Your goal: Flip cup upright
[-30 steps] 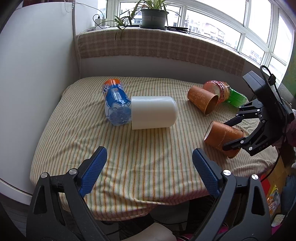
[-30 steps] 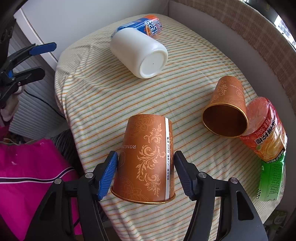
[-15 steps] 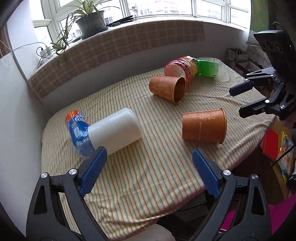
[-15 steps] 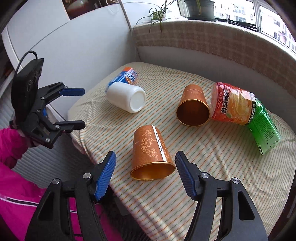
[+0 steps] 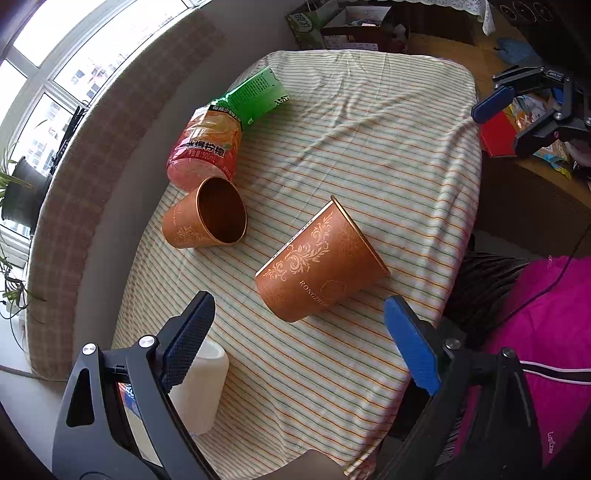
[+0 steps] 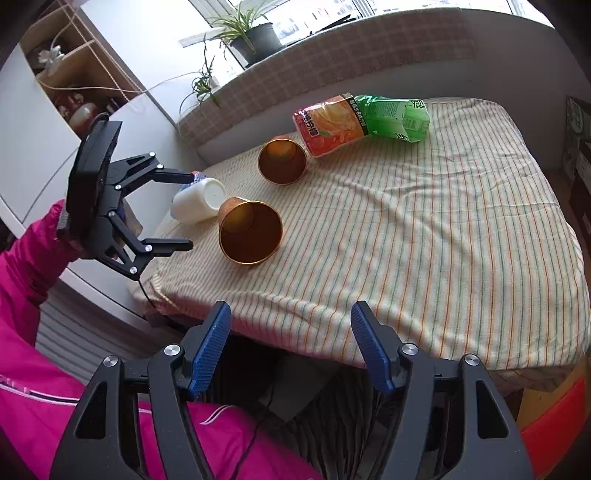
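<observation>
Two orange paper cups lie on their sides on the striped tablecloth. The near cup lies just ahead of my open, empty left gripper; it also shows in the right wrist view, mouth toward the camera. The far cup rests against an orange drink bottle; it also shows in the right wrist view. My right gripper is open and empty, held off the table's front edge. It shows in the left wrist view beyond the table.
A white cup lies on its side by my left finger, seen also in the right wrist view. A green bottle lies beside the orange bottle. A potted plant stands on the windowsill. Boxes sit beyond the table.
My right gripper has let go of the near cup and pulled back off the table's edge. My left gripper has swung toward the near cup, which stays lying on its side.
</observation>
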A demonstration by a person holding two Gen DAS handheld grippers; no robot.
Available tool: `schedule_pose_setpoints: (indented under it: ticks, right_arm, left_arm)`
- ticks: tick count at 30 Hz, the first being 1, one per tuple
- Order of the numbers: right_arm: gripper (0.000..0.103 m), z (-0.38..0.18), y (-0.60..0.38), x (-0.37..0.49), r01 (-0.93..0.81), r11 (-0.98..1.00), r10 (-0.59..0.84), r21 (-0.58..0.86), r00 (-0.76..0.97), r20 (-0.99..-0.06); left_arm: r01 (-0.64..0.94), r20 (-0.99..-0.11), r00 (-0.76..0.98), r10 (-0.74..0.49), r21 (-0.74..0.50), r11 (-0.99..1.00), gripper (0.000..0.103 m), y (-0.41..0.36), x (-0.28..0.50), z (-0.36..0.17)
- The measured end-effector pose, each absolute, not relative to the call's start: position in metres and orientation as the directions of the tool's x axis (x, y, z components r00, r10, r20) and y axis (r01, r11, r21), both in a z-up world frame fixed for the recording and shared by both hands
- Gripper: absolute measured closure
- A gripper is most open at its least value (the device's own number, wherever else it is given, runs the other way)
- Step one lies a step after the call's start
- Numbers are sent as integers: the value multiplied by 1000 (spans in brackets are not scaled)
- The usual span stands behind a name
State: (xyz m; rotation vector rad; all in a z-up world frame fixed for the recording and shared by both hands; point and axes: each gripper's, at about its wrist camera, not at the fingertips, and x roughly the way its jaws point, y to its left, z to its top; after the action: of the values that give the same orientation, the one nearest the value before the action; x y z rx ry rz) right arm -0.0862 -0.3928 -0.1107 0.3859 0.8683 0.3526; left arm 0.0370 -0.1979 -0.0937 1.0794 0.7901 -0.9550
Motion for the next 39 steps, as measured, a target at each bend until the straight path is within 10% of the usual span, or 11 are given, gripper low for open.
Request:
schedule_pose_setpoints:
  ticks: [23,28,39]
  right_arm:
    - [36,-119,-431,-109,5,859,396,512,629,-669]
    - [36,-127,-433,-105,28,857,391,514,614,-686]
    - [36,-127,-417,-91,1,865,403,502,594,-696]
  left_arm:
    - [899,-910,412,-55,415,-143,8,-254,56,-165]
    - [914,-924,376,-76,383,-132,30,-260,52,-165]
    - [952,-927,298,-226,271,142,37,-249,73,-148]
